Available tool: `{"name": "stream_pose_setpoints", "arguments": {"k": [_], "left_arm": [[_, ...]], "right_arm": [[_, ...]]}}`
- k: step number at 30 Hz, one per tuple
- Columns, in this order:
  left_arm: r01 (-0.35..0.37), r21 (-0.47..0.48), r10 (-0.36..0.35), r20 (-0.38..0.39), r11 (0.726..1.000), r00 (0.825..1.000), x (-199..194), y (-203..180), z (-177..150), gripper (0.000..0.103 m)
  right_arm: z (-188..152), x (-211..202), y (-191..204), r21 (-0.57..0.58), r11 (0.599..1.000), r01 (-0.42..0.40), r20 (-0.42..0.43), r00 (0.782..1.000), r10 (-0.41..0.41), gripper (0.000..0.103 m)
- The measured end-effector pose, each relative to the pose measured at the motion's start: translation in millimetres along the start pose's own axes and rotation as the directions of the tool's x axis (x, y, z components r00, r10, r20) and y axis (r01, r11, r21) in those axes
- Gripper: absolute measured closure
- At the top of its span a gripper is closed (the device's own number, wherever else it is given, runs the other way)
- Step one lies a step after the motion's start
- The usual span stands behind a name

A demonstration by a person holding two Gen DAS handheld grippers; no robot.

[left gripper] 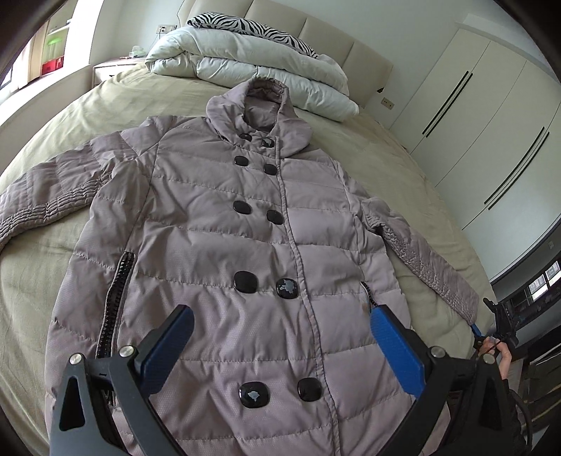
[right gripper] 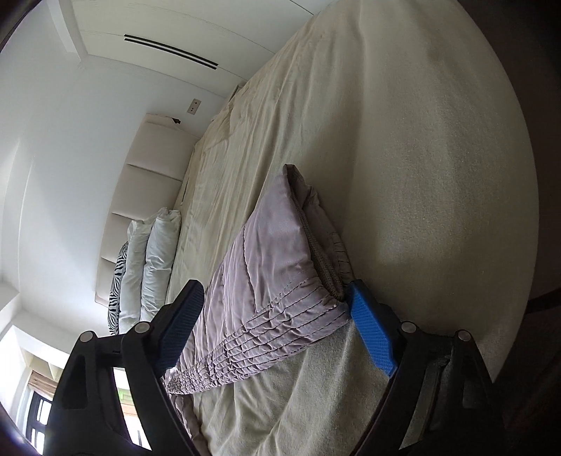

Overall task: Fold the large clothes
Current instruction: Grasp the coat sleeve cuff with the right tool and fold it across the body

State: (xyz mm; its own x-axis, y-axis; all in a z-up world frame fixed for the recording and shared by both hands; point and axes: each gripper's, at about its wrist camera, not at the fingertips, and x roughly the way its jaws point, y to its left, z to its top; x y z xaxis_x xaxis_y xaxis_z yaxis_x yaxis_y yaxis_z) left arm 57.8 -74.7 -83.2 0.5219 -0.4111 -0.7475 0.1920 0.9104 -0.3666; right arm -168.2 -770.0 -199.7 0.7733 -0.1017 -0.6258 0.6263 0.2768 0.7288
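One padded mauve coat (left gripper: 224, 224) lies face up on the bed (left gripper: 70, 115), buttoned, with ten dark buttons (left gripper: 245, 280) showing in two columns, two sleeves and two zippered pockets. Its long axis runs away from the left gripper (left gripper: 280, 336): the hem is nearest, passing under the tool and cut off by the bottom edge of the left wrist view, and the hood (left gripper: 259, 112) points to the far end, toward one folded white duvet (left gripper: 245, 66) with one zebra-striped pillow (left gripper: 252, 28) on top. The left gripper hangs above the lower front of the coat with its two blue pads spread wide and nothing between them. One sleeve stretches out far to its left, the cuff cut off by the frame edge; the other sleeve (right gripper: 266, 280) slants out to its right, down to the bed's edge. There the right gripper (right gripper: 277, 298) is turned on its side, its jaws partly open and bracketing the gathered cuff; the right-hand pad looks to be touching the cuff's edge, the other stands clear of the fabric, so no grip is made. From the left wrist view only a sliver of that tool and the hand (left gripper: 501, 354) on it can be made out. A wardrobe (left gripper: 491, 122) with two pairs of long dark handles stands beyond the bed, right of both grippers.
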Motion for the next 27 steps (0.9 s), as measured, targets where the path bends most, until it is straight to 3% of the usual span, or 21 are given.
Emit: {"name": "stream_pose_setpoints", "arguments": {"k": [3, 6, 8, 11, 12, 19, 21, 24, 27], "left_arm": [[0.019, 0.014, -0.019, 0.0, 1.0, 1.0, 3, -6, -3, 0.0], [0.041, 0.019, -0.041, -0.004, 0.999, 0.999, 4, -10, -4, 0.0], [0.05, 0.022, -0.049, -0.007, 0.999, 0.999, 4, -12, -5, 0.0], [0.047, 0.025, -0.047, 0.001, 0.999, 0.999, 2, -13, -6, 0.0], [0.044, 0.026, -0.044, 0.006, 0.999, 0.999, 0, -13, -6, 0.0], [0.05, 0.029, -0.05, 0.002, 0.998, 0.999, -2, -16, -6, 0.0], [0.05, 0.037, -0.051, 0.008, 0.998, 0.999, -5, -17, -6, 0.0], [0.047, 0.036, -0.048, 0.017, 0.998, 0.999, -8, -16, -6, 0.0], [0.047, 0.029, -0.048, 0.015, 0.998, 0.999, -7, -14, -5, 0.0]], "right_arm": [[-9, -6, -6, 0.029, 0.998, -0.06, -0.008, 0.998, 0.06, 0.029], [-22, -14, -20, 0.111, 0.974, -0.198, 0.004, 0.98, 0.199, 0.03], [-29, -14, -32, 0.17, 0.953, -0.249, 0.013, 0.968, 0.251, 0.03], [-34, -17, -47, 0.207, 0.975, -0.08, -0.017, 0.996, 0.085, 0.037], [-38, -21, -46, 0.192, 0.979, -0.068, -0.02, 0.997, 0.073, 0.04], [-65, -6, -21, 0.158, 0.977, -0.141, -0.081, 0.985, 0.155, 0.04], [-66, 8, -15, 0.165, 0.98, -0.115, -0.099, 0.986, 0.132, 0.038], [-63, 26, -10, 0.254, 0.965, -0.071, -0.117, 0.988, 0.103, 0.038], [-64, 27, -6, 0.343, 0.935, -0.091, -0.082, 0.989, 0.126, 0.038]]}}
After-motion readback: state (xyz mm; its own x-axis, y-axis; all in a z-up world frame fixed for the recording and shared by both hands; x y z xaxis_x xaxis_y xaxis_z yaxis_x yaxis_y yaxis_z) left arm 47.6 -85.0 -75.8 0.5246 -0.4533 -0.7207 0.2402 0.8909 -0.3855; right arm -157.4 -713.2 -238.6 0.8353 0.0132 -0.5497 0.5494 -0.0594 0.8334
